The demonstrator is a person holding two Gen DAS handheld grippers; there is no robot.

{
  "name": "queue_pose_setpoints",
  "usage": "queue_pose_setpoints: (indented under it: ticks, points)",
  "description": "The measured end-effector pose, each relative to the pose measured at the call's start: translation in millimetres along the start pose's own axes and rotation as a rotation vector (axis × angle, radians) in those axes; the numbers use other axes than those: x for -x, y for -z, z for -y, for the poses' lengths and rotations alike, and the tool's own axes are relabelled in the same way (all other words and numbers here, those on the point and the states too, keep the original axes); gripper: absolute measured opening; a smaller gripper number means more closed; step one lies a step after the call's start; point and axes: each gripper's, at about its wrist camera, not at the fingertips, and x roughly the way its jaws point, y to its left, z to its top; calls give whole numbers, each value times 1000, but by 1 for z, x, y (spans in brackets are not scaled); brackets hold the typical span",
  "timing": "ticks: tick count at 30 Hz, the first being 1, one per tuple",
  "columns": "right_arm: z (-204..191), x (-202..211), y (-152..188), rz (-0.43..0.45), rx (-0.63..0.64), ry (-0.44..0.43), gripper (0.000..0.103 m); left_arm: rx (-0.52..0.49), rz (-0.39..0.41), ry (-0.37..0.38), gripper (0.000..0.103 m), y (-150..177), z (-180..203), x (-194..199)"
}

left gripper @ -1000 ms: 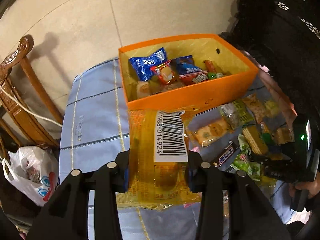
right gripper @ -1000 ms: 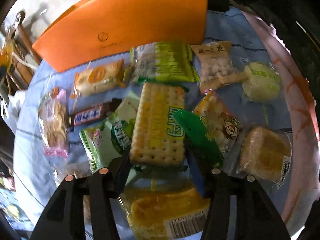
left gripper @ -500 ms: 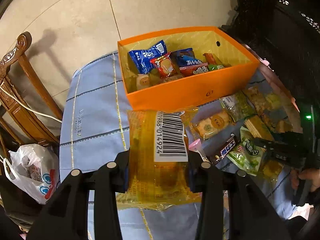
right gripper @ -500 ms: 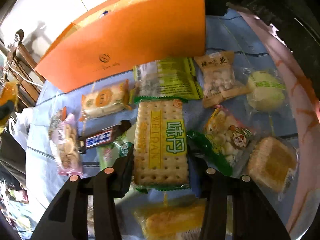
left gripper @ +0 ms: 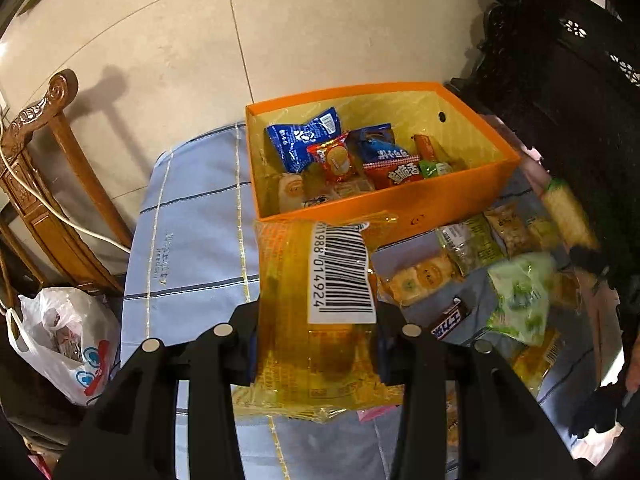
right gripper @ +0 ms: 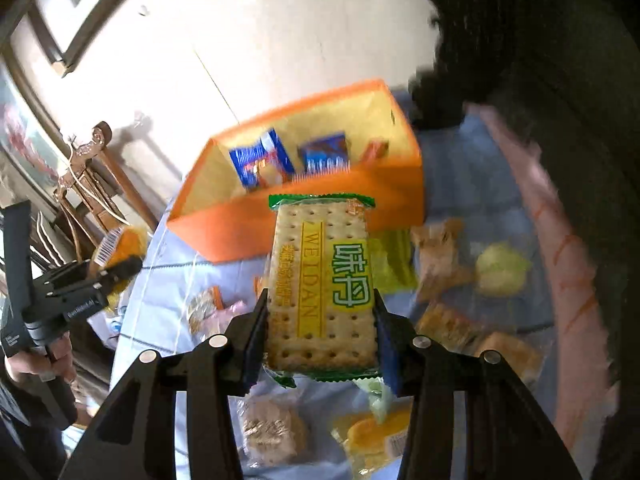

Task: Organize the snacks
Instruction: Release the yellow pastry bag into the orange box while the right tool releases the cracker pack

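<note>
**Both jaws loaded, cracker pack in the air**

Cracker pack (right gripper: 322, 288), green wrapper with yellow label strip: clamped across its width in the right gripper (right gripper: 320, 336), lifted clear of the table, long axis pointing toward the orange box (right gripper: 304, 216). Right jaws were closing in the last second, now steady with pads pressing both long edges of the pack. It also shows blurred at the right edge of the left wrist view (left gripper: 568, 216).

Yellow transparent snack pack (left gripper: 316, 312), barcode sticker facing the camera: clenched in the left gripper (left gripper: 316, 344), held above the table on the near side of the box, just short of its front wall. In the right wrist view the same pack (right gripper: 116, 248) sits at the left, with a hand (right gripper: 36, 360) on the gripper handle below.

Orange box, yellow lining, open top: stands on the table at the far side. Inside: blue packets (left gripper: 300, 144), a red round-biscuit packet (left gripper: 334, 158), a red packet with white lettering (left gripper: 396, 172), several more I can't read.

Loose on the table (left gripper: 192, 216), right of the box front: biscuit packet (left gripper: 416, 280), dark chocolate bar (left gripper: 450, 322), pale green bag (left gripper: 520, 300), other small packs, blurred.

Table cover is light blue with stripe lines. Left of the table: carved wooden chair (left gripper: 44, 168), white plastic bag (left gripper: 64, 344) on the floor. Right: dark furniture (left gripper: 560, 100).
</note>
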Motion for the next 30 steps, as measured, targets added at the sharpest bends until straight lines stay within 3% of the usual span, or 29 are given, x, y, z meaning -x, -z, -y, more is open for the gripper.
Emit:
queue_pose_setpoints:
  ticks: [1,4,8,10,12,16,18,21,25,26,27,28,29,30]
  points:
    - [6,0,-3,-8,-50,-55,47,-2,-3,1,40,0,1,-1]
    - [1,3,-5,19,-19,19,47,5,-15,4,40,1,3,-4]
    - [-6,4,-16,28,-4,12,47,27,-24,-9,40,-8,2,-8]
    - [-14,7,-33,60,31,24,47,84,-24,-38,40,-22,-1,-10]
    - [-20,5,-60,85,46,8,47,122,-8,-3,40,-40,-2,-9]
    - [-27,-18,-115,90,90,40,47,111,68,-62,40,-82,4,-8]
    - [-25,-32,-139,78,81,66,47,129,88,-36,40,-102,2,-9]
    - [-25,-47,-161,80,91,113,47,146,85,-61,40,-127,-1,-19]
    - [-28,-63,-177,52,104,132,49,137,90,-33,40,-145,4,-25]
    - [-30,-69,-178,27,131,140,55,129,99,-37,51,-147,5,-25]
    - [-32,-74,-178,-4,155,152,82,115,118,-69,93,-149,9,-25]
    - [-33,-76,-174,-20,162,190,99,112,144,-117,97,-147,11,-22]
    - [-33,-73,-169,-12,164,211,100,108,191,-176,99,-138,12,-20]
    - [-33,-70,-165,-9,171,214,100,96,193,-190,99,-132,11,-21]
